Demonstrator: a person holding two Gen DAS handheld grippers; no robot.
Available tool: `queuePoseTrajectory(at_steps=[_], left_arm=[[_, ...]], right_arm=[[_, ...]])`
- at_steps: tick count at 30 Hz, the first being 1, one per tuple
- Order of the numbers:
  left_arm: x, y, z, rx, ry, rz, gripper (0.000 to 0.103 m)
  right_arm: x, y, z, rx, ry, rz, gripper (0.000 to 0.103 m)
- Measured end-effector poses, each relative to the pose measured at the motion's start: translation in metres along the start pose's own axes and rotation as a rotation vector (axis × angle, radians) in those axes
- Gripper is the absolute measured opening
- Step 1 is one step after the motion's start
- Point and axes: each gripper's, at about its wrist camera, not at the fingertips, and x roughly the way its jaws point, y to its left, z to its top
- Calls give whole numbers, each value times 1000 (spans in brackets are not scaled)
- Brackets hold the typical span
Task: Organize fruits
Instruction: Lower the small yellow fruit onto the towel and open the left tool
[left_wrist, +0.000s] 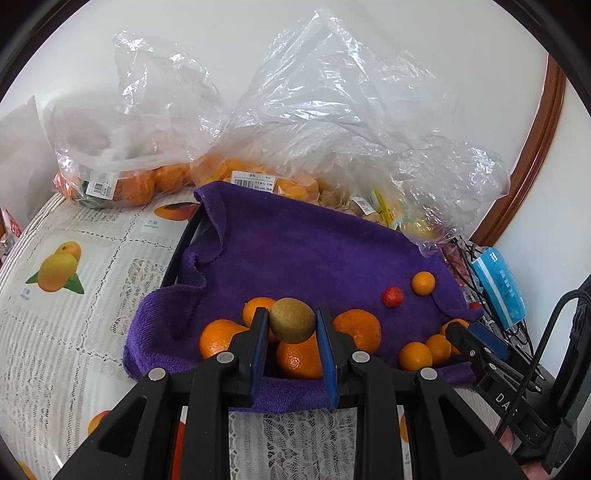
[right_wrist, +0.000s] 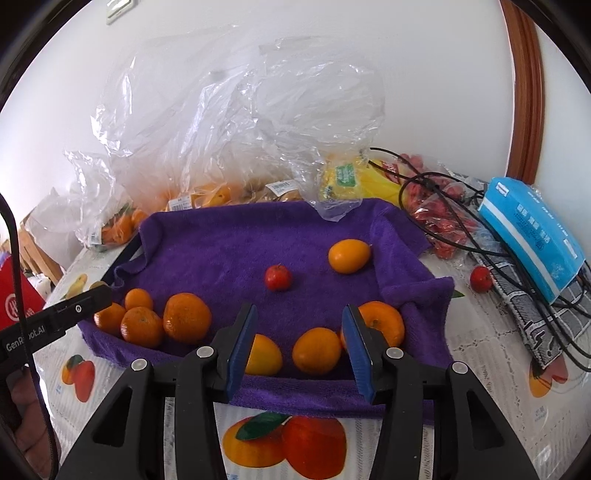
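Observation:
My left gripper (left_wrist: 291, 325) is shut on a brown kiwi (left_wrist: 291, 319), held just above several oranges (left_wrist: 360, 328) at the near left of the tray lined with a purple towel (left_wrist: 295, 251). A small red fruit (left_wrist: 392, 296) and a small orange (left_wrist: 423, 283) lie further right. My right gripper (right_wrist: 299, 325) is open and empty over the towel's (right_wrist: 229, 247) near edge, above two small oranges (right_wrist: 316, 350). A cluster of oranges (right_wrist: 186, 317), a red fruit (right_wrist: 277, 277) and a yellow-orange fruit (right_wrist: 349, 255) lie on the towel. The left gripper shows at the left edge (right_wrist: 74, 308).
Clear plastic bags of oranges (left_wrist: 147, 181) and other fruit (right_wrist: 221, 192) stand behind the tray against the wall. A blue tissue pack (right_wrist: 532, 232), black cables (right_wrist: 480, 236), a bag of red fruit (right_wrist: 439, 221) and a loose red fruit (right_wrist: 481, 278) lie right of the tray.

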Motion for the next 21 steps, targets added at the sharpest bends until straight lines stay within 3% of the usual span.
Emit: queuePoseTrajectory(at_steps=[21], left_arm=[[23,-12,-8,67,35,39,25]], right_arm=[[1,5,-7,-38,-1,-30,48]])
